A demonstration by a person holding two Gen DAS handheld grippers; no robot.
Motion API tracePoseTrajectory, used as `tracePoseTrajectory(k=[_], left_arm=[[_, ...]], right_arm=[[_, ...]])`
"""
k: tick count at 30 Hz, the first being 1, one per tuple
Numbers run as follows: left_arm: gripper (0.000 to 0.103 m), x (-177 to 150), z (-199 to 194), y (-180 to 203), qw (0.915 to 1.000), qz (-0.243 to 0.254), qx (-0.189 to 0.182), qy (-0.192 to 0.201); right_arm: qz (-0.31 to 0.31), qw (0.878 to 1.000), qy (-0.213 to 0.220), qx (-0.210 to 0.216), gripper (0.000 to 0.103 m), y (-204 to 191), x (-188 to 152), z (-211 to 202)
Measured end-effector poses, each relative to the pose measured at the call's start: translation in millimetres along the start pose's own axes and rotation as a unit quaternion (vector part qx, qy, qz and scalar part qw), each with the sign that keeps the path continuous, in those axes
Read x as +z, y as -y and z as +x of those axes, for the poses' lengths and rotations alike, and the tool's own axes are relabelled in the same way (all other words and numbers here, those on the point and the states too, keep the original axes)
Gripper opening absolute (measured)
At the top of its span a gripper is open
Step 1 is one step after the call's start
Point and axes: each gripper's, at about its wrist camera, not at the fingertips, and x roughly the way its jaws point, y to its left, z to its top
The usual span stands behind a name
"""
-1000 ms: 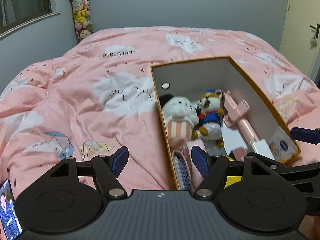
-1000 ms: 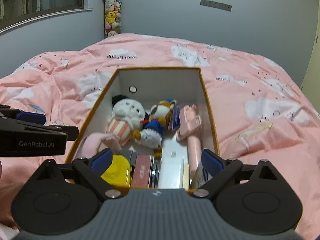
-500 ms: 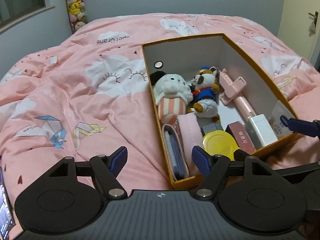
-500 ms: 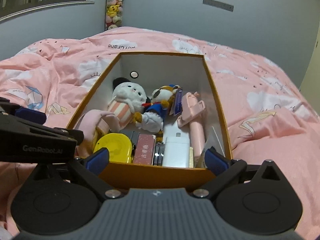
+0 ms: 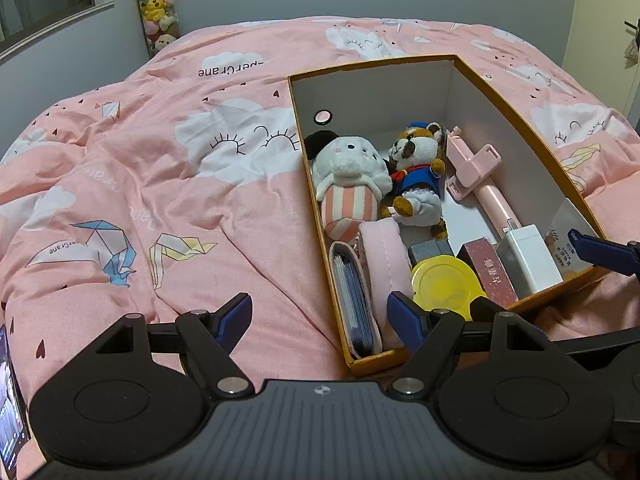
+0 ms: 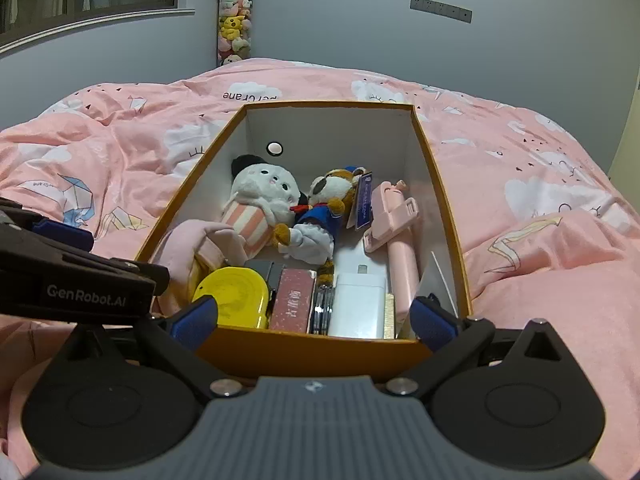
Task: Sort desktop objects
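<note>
A: Where's the box (image 6: 308, 350)?
B: On the bed (image 5: 160, 184), toys inside.
A: The right gripper (image 6: 314, 318)?
B: Spread wide at its near wall (clamping nothing). Left gripper (image 5: 320, 316) apart too.

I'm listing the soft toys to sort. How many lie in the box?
2, side by side against the box's left wall: the white toy in striped trousers, and the brown toy in blue right of it. More could be hidden underneath.
</note>
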Motion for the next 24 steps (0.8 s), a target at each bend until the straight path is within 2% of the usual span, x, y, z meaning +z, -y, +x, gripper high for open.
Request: tracePoseTrajectory(k=[24], left_arm=[[0.089, -0.4, 3.5, -2.1, 1.0, -0.006, -0.003, -0.007]], right_arm=[[0.0, 1.0, 0.0, 0.0, 0.102, 0.1, -0.6, 0.5]])
